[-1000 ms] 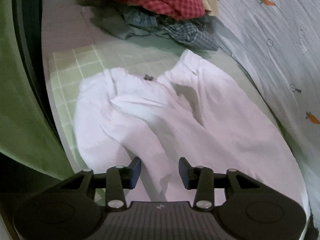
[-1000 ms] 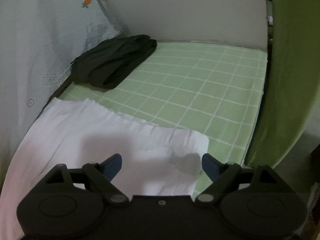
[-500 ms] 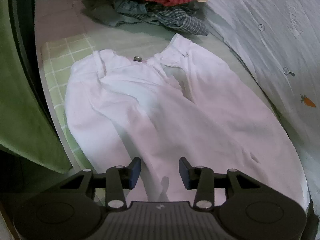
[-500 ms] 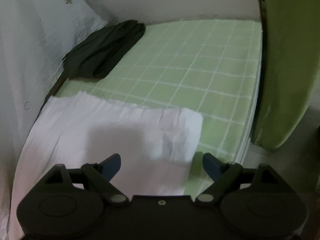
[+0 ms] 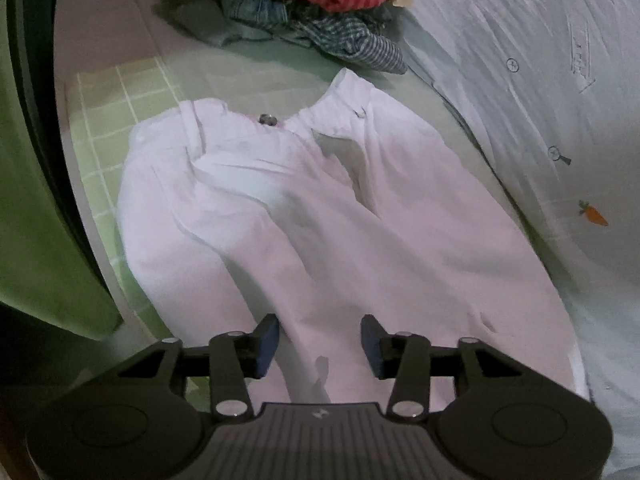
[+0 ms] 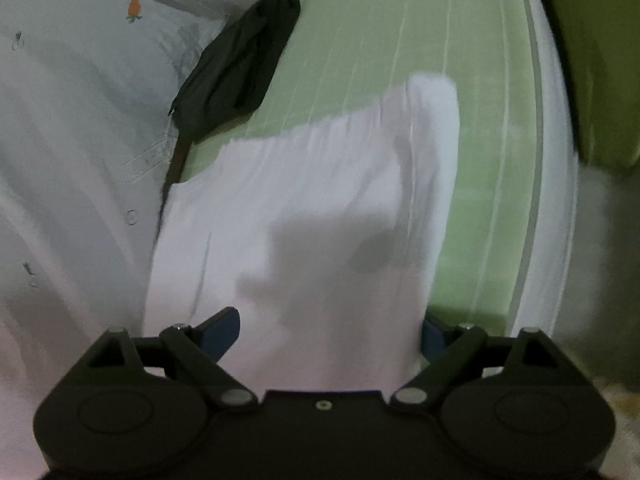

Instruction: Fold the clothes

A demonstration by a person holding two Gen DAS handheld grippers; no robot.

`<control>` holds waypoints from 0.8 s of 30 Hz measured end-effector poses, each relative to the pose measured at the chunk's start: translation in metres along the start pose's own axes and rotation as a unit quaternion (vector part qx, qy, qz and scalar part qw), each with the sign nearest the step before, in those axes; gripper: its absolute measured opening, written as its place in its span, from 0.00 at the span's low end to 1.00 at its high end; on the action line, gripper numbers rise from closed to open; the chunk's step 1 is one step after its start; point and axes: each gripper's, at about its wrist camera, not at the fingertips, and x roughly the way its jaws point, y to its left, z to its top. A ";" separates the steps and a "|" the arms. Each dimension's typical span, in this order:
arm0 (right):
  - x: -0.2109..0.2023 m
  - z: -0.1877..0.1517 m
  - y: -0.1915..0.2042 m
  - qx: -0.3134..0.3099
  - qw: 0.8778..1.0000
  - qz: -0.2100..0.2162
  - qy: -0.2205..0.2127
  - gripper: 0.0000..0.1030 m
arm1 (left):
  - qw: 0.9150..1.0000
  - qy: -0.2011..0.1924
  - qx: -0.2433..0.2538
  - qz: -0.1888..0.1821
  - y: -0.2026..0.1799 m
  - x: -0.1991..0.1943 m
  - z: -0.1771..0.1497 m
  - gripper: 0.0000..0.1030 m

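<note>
Left gripper [image 5: 319, 345] jaws opening, empty, above white trousers [image 5: 304, 216] on the bed [image 5: 120, 92]; right gripper [image 6: 330, 330] spread wide over the trouser hem.

No legible text or labels anywhere.

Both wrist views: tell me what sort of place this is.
Probably a bedroom: white trousers lie spread on a bed's green checked sheet, beside a carrot-print quilt, with a heap of unfolded clothes waiting.
</note>
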 end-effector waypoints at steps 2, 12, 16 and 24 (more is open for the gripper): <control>0.001 -0.007 0.005 -0.007 1.000 0.000 0.004 0.91 | 1.000 0.001 0.003 -0.002 0.003 -0.001 0.003 0.51; 0.003 -0.036 0.024 -0.057 0.998 -0.022 0.009 0.93 | 0.998 -0.009 0.044 0.035 0.033 -0.016 0.027 0.60; 0.000 -0.042 0.026 -0.058 0.998 -0.028 0.000 0.93 | 0.998 0.011 0.033 0.046 0.052 -0.015 0.036 0.60; 0.003 -0.054 0.033 -0.064 0.997 -0.045 -0.019 0.93 | 0.998 0.057 -0.005 0.028 0.061 0.012 0.032 0.60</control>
